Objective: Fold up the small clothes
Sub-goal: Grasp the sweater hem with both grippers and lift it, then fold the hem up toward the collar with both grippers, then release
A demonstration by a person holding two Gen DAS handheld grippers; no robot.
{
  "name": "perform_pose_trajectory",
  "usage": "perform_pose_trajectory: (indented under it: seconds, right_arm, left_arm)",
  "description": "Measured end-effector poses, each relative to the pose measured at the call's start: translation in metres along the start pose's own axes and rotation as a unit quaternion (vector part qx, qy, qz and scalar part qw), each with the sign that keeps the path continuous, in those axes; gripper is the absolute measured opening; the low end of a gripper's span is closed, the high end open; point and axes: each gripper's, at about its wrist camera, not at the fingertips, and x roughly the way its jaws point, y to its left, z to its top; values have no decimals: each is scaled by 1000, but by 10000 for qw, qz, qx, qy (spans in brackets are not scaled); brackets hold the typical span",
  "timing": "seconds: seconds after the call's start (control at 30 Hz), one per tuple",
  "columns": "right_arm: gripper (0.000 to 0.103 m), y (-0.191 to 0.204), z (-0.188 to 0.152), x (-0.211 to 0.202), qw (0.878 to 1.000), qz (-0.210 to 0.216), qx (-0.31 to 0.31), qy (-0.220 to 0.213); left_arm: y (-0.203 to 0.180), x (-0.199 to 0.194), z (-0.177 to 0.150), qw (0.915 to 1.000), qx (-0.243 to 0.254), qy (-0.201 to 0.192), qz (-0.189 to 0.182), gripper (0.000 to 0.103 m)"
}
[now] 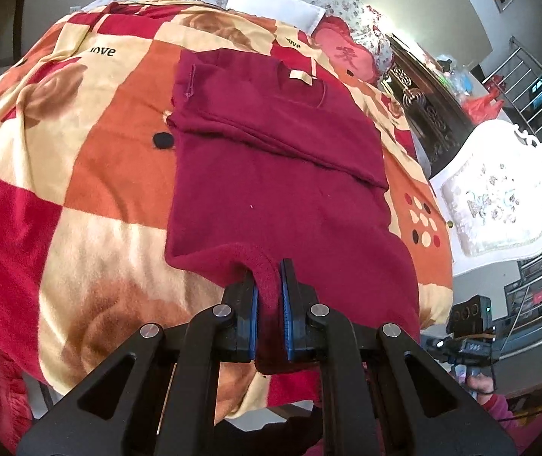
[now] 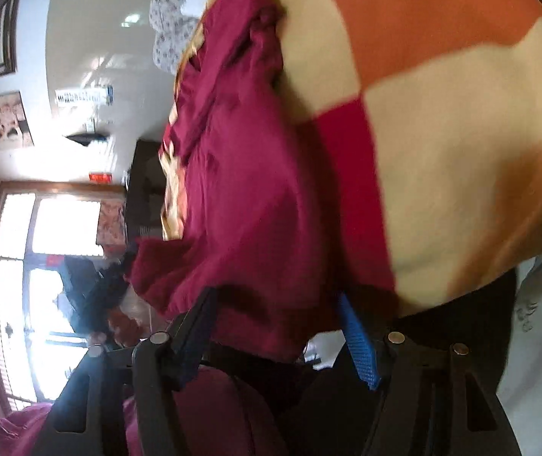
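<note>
Clearly left gripper (image 1: 269, 296) pinching maroon sweater (image 1: 271, 159) hem, right gripper (image 2: 274, 323) parted, only blurred cloth between.

Bare blanket (image 1: 92, 174) left of sweater (image 1: 271, 174)

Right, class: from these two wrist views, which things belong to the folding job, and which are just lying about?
Belong to the job:
maroon top
left hand-held gripper, shut on its hem
right hand-held gripper, open around the cloth

Just lying about:
patchwork blanket
white pillow
white chair
</note>
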Motion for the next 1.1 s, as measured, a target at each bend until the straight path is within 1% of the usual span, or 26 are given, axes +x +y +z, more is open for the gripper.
perform_pose_trajectory:
  seconds: [0.1,0.17,0.27,0.33,0.43,0.5,0.57,0.67,0.73,0.83,0.93,1.0,1.1]
  right_arm:
    - [18,23,1,-7,9983,-64,-573,-108]
    - [12,41,7,-15,9957,-78,-893,-242]
    - [11,67,25,-23,9908,-52,-1240,-549]
    - [11,79,42,-28,9872,-2,-1378,-797]
    - [10,95,73,-30,9813,68,-1470,-1237]
    - [10,109,98,-29,9748,51,-1608,-1547]
    - [10,120,120,-29,9703,5,-1726,-1695]
    - [10,135,156,-27,9643,-113,-1933,-1808]
    - [10,145,183,-22,9616,-188,-2022,-1845]
    - [10,153,220,-14,9589,-332,-2078,-1905]
    - [10,154,257,2,9599,-481,-2030,-1871]
    - [10,150,279,13,9613,-609,-1963,-1835]
    - [10,135,311,34,9680,-758,-1716,-1665]
  left_arm:
    - [0,-1,2,10000,-25,-7,-2,9]
    - [1,-2,7,10000,-50,-49,-51,9]
    - [0,-3,19,9997,-46,-188,-114,9]
    - [-2,-4,31,9993,-30,-361,-115,9]
    - [-4,-3,57,9980,-10,-627,-90,9]
    - [-7,-1,78,9964,66,-841,-19,9]
    - [-8,3,97,9948,105,-1010,16,9]
    - [-5,12,129,9931,78,-1171,34,9]
    - [-3,25,151,9917,40,-1274,166,9]
    - [5,48,182,9912,-97,-1285,289,9]
    - [14,74,208,9906,-178,-1256,516,9]
    - [20,88,218,9905,-220,-1201,634,9]
    - [28,114,235,9911,-184,-1020,836,9]
